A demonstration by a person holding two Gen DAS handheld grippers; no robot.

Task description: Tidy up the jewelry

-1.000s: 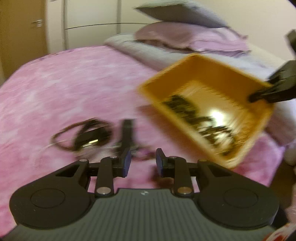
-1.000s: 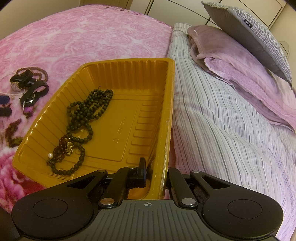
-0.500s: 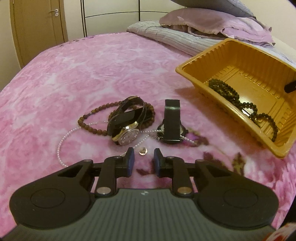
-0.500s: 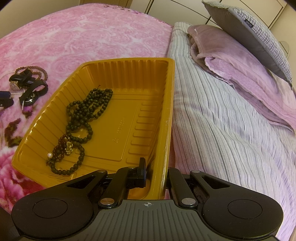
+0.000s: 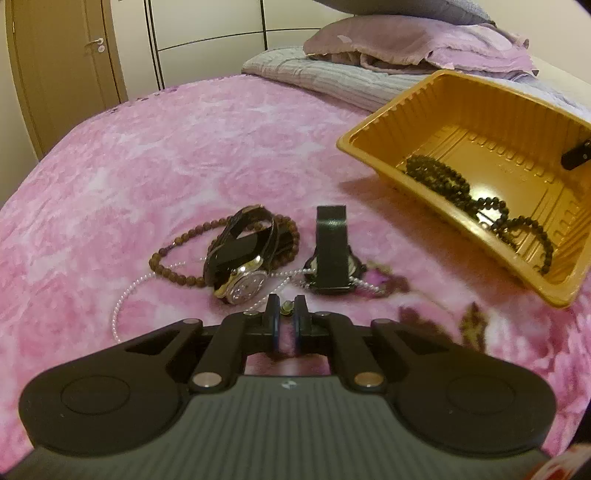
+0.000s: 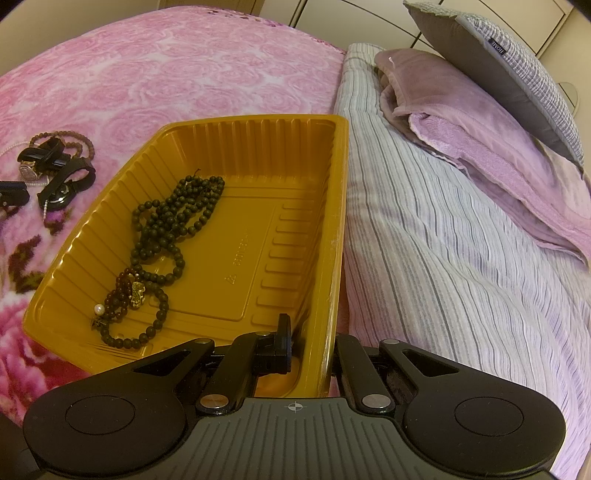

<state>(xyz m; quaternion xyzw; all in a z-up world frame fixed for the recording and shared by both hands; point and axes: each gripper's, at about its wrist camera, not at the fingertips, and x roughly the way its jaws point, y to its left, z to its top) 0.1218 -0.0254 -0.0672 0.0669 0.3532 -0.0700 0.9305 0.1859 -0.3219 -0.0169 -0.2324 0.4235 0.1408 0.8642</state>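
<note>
The left hand-held gripper (image 5: 285, 314) has pinched shut on a small earring (image 5: 286, 306) on the pink bedspread (image 5: 184, 155). Lift straight up, clear of the pearl strand (image 5: 125, 295), toward the yellow tray (image 6: 332, 221) clamped by the right hand-held gripper (image 6: 308, 339).

Pink rose-patterned blanket (image 5: 155, 155); mustard-yellow ribbed tray (image 6: 258, 155) holding dark green beads (image 6: 173, 218) (one white pearl (image 6: 98, 308)); grey-striped sheet (image 6: 443, 240); lilac towel (image 6: 491, 155).

A bed (image 5: 184, 155) under a pink rose-patterned blanket (image 6: 166, 66) — striped pillow (image 6: 443, 240), folded mauve blankets (image 6: 480, 147) and grey cushion (image 6: 498, 55) beyond the jaws; wooden door (image 5: 66, 74), cream wardrobe panels (image 5: 214, 33) behind.
</note>
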